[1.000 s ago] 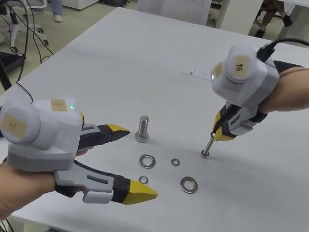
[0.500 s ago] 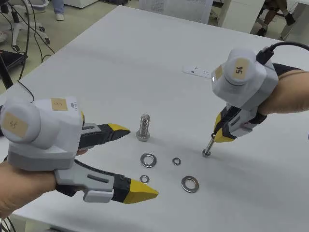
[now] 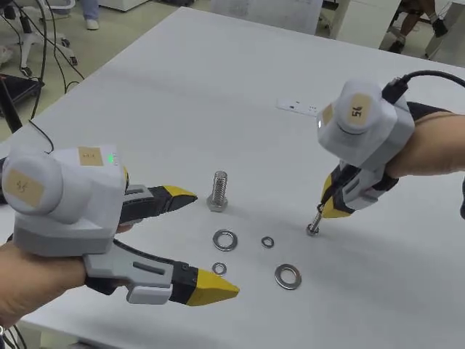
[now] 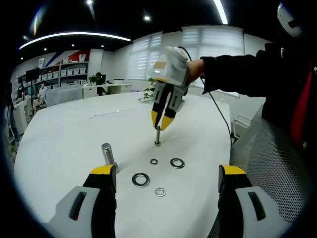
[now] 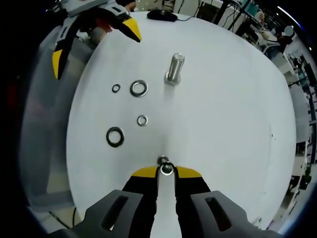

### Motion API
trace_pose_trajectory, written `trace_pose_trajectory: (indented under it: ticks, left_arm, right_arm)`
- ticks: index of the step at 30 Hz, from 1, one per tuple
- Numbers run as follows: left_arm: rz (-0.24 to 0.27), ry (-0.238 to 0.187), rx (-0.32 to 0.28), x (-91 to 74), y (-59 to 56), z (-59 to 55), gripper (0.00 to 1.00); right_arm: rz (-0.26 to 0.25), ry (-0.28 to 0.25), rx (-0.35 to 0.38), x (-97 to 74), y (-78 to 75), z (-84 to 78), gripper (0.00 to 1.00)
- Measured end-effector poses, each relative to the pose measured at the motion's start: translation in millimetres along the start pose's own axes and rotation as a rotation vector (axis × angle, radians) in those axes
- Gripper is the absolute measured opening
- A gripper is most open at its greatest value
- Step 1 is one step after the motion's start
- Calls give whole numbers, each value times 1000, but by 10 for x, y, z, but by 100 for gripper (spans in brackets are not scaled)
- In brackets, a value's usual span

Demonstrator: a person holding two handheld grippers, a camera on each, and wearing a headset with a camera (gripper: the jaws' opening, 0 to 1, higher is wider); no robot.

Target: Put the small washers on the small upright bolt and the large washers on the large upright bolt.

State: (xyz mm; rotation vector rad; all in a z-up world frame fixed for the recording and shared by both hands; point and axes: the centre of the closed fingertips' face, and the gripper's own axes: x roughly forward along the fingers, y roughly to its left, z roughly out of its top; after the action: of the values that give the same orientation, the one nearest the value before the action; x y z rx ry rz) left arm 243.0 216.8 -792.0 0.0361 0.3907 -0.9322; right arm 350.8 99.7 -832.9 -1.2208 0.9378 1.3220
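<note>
While the small upright bolt (image 3: 313, 227) stands head-down on the white tabletop (image 3: 218, 94), it leans a little. Its threaded upper end is caught between the yellow tips of the right gripper (image 3: 323, 211), whose jaws are drawn nearly together on it. In the right gripper view the two tips sit on either side of the bolt's round end, almost touching.

To the left of this bolt in the head view, and apart from it, lies one small washer (image 3: 268, 241). A second small washer (image 3: 219, 268) lies nearer the person, close to the lower jaw of the left gripper (image 3: 209, 242). One large washer (image 3: 224, 239) lies just in front of the large upright bolt (image 3: 218, 191), which stands straight on its hexagonal head. The other large washer (image 3: 288, 276) lies nearer the person, on the near side of the small bolt. All four washers lie flat on the tabletop, each apart from the others.

The left gripper is held low at the left of the group with its jaws wide apart. In its own view the washers and both bolts show between its two yellow tips.

Beyond the bolts a thin white strip (image 3: 296, 108) lies on the tabletop. A black cable (image 3: 429, 73) runs from the right gripper's body.
</note>
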Motion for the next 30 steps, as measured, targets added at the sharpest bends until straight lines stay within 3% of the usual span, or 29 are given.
trace_pose_trajectory:
  ticks: [19, 30]
  left_arm:
    - [5, 8, -3, -33, 3, -17, 85]
    - [5, 10, -5, -36, 4, -20, 85]
  right_arm:
    - [31, 2, 16, 271, 60, -36, 13]
    - [33, 6, 17, 336, 58, -49, 14]
